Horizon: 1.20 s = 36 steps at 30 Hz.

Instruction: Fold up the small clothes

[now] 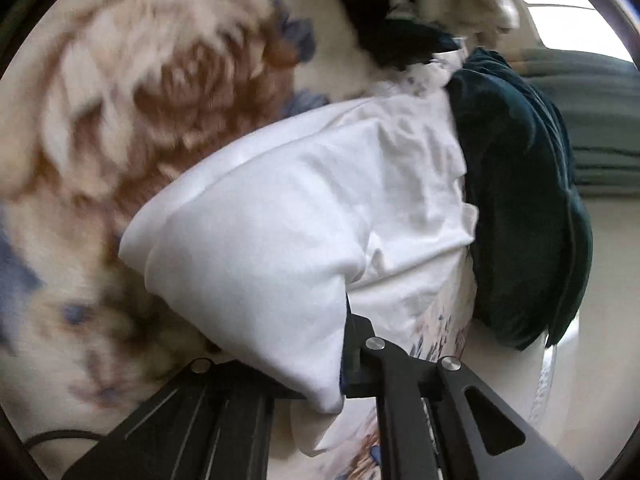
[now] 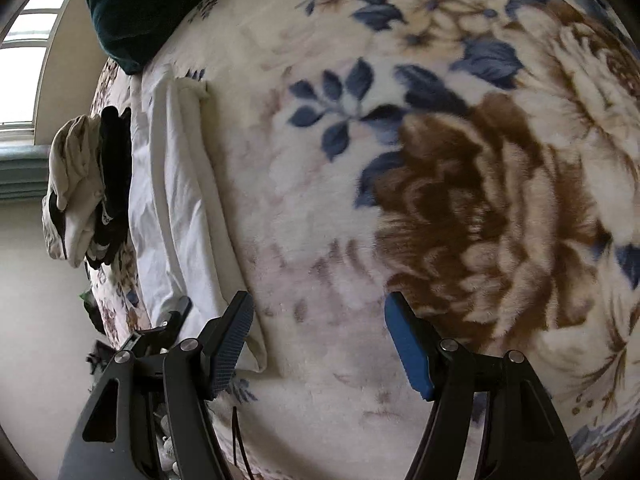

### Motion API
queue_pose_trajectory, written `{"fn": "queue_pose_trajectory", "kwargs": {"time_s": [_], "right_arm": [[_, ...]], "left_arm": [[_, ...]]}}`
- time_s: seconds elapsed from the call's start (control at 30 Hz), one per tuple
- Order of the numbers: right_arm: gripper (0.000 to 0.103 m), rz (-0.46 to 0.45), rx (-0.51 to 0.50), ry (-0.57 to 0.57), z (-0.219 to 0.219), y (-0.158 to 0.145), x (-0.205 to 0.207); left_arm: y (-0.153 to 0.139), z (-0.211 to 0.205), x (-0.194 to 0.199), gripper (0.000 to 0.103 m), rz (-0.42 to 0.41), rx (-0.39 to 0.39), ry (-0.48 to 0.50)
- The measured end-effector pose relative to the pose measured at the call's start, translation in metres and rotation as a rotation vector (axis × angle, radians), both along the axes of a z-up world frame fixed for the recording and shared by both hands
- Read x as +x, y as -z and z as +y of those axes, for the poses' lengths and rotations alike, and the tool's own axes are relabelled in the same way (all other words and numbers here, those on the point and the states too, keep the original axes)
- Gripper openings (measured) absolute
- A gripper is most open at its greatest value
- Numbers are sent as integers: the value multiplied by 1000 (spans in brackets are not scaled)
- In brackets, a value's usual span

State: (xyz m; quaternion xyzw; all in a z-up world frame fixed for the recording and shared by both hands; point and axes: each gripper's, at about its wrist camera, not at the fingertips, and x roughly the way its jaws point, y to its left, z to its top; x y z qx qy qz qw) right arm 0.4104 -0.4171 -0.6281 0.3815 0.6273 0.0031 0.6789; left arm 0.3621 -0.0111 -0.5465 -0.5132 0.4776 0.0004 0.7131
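Note:
A white garment (image 1: 304, 216) lies partly folded on the floral blanket (image 1: 152, 92). My left gripper (image 1: 344, 344) is shut on its near edge and lifts a fold of it; the cloth hides most of the fingers. In the right wrist view the same white garment (image 2: 180, 192) lies stretched along the left side of the blanket (image 2: 440, 200). My right gripper (image 2: 320, 344) is open and empty, just above the blanket, its left finger (image 2: 230, 344) at the garment's near corner. The left gripper (image 2: 172, 320) shows small beside it.
A dark green velvet cushion (image 1: 520, 200) lies beyond the garment; it also shows in the right wrist view (image 2: 140, 8). A pile of beige and black clothes (image 2: 88, 188) sits at the bed's far edge. A window (image 2: 28, 48) and pale wall lie behind.

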Motion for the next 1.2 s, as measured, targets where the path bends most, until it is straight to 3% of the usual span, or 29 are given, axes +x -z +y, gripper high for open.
{"fn": "queue_pose_trajectory", "kwargs": {"time_s": [0.13, 0.23, 0.33, 0.43, 0.5, 0.53, 0.57, 0.6, 0.63, 0.73, 0.83, 0.97, 1.03, 1.07, 1.1, 1.2], "right_arm": [[70, -6, 18, -14, 2, -6, -6], [70, -3, 37, -39, 14, -10, -12], [70, 13, 68, -70, 35, -13, -20], [70, 20, 91, -122, 58, -15, -25], [70, 2, 85, -146, 69, -17, -22], [70, -7, 85, -150, 71, -17, -19], [71, -18, 92, -153, 74, -15, -13], [74, -24, 102, -154, 77, -11, -7], [78, -24, 109, -150, 81, -7, 0], [78, -26, 132, -131, 86, 6, 25], [78, -53, 110, -110, 85, -1, 45], [78, -84, 96, -98, 77, -16, 54], [78, -85, 67, -110, 74, -20, 55], [78, -86, 57, -117, 72, -21, 56], [78, -85, 49, -123, 70, -22, 55], [78, -76, 36, -127, 67, -21, 51]], "left_arm": [[-18, 32, -29, 6, -7, 47, 56], [-23, 74, -72, 3, 66, 75, 58], [-28, 125, -117, 2, 145, 181, 63], [-24, 171, -154, 3, 198, 166, 7], [-25, 181, -153, 8, 179, 121, -7], [-24, 178, -147, 13, 159, 93, -9], [-23, 173, -138, 32, 134, 59, -10], [-21, 164, -126, 59, 98, 12, -10], [-18, 158, -118, 65, 71, -27, -8], [1, 118, -74, 65, 31, -150, 18], [27, 75, -39, 65, 34, -232, 31], [33, 42, -12, 71, 31, -137, 35], [23, 36, -8, 70, -6, -78, 22], [20, 31, -2, 47, -21, -50, 17], [15, 29, 0, 6, -40, -13, 17], [-1, 26, 7, 5, -84, 69, 29]]}}
